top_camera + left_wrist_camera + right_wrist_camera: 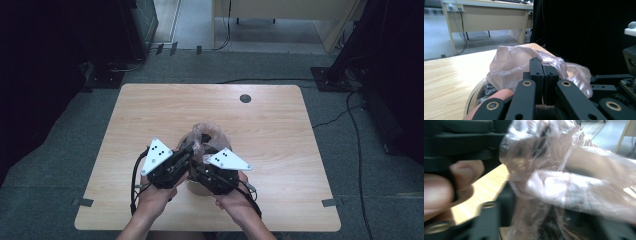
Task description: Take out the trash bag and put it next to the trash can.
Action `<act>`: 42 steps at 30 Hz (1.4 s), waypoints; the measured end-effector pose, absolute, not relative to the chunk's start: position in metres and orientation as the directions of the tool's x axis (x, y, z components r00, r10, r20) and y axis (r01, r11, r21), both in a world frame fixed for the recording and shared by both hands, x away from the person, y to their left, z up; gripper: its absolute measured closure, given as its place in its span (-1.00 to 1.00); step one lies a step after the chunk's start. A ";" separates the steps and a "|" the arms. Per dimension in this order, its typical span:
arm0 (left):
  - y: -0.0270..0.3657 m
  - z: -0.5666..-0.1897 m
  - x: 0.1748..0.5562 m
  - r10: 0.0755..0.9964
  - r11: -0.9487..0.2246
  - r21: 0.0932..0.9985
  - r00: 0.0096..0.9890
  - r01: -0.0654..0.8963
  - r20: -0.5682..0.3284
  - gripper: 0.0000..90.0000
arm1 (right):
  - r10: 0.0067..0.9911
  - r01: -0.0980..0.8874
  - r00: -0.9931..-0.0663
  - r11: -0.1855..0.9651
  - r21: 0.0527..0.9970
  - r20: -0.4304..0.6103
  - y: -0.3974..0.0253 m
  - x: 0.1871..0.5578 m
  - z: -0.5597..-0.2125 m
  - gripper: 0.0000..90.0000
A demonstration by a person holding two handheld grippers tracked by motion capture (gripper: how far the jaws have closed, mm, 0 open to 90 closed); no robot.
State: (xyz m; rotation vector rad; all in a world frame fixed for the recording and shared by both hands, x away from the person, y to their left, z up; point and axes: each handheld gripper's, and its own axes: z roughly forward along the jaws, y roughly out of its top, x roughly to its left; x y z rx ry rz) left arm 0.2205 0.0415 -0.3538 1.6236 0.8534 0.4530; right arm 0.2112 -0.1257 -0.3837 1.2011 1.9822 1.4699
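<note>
One thin, pinkish plastic bag (524,62) sits near the middle of the tabletop (280,130), bunched up over what looks like a clear round container (477,91) with something dark inside, though the contents are too hidden to name. The film looks very light, soft and crinkly, so it will likely fold and slip rather than hold its shape, and a hard tug could tear it; the gathered folds at the top look like the best place to pinch, since a flat, stretched patch gives little to bite on. In the left gripper view the left tongs (543,70) stand closed together with a fold of the bag pinched at their tips. In the right gripper view the film drapes across the lens and the picture is blurred, so whether the right tongs (204,161) are apart or clamped cannot be told; from above they meet the bag just beside the left ones. Both hands (155,195) come in from the near edge of the tabletop.
</note>
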 end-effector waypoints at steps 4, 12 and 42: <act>0.047 -0.357 0.220 0.741 -0.035 0.956 0.650 0.290 -0.170 0.96 | 0.824 0.392 -0.543 0.078 0.917 0.162 -0.127 0.211 -0.384 0.94; 0.055 -0.365 0.222 0.770 -0.009 0.954 0.610 0.299 -0.184 -0.15 | 0.848 0.346 -0.510 0.048 0.937 0.146 -0.131 0.211 -0.380 1.00; 0.179 -0.486 0.233 0.971 -0.049 0.859 0.228 0.509 -0.080 -0.78 | 0.866 0.181 -0.491 -0.005 0.983 0.095 -0.142 0.203 -0.330 1.00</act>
